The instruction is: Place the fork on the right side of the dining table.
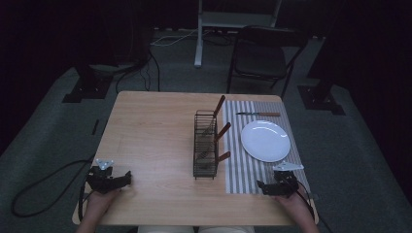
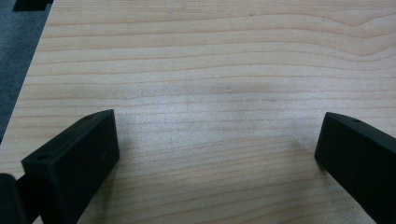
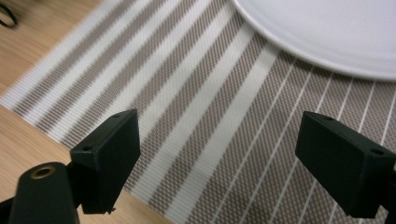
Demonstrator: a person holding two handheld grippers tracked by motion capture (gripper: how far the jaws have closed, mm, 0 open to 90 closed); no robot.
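Room: dim; dark folding chair [image 1: 260, 56] at upper centre beyond the desk; grey floor all around
Desk [image 1: 155, 136]: pale wood, mid-frame in the high view; striped placemat [image 1: 235, 167] on its right half
Rack [image 1: 205, 144]: black wire caddy at centre, just left of the placemat; three wooden-handled utensils [image 1: 222, 132] lean out toward the right
Plate [image 1: 265, 141]: white, round, on the placemat, right of centre
Knife [image 1: 258, 114]: lying flat above the plate, handle to the right
Left claw [image 1: 127, 177]: lower left, held by a hand [image 1: 100, 200]; jaws spread wide over bare wood, gripping nothing
Right claw [image 1: 262, 187]: lower right, at the placemat's near edge; jaws wide apart, empty; plate rim at upper right of its own view
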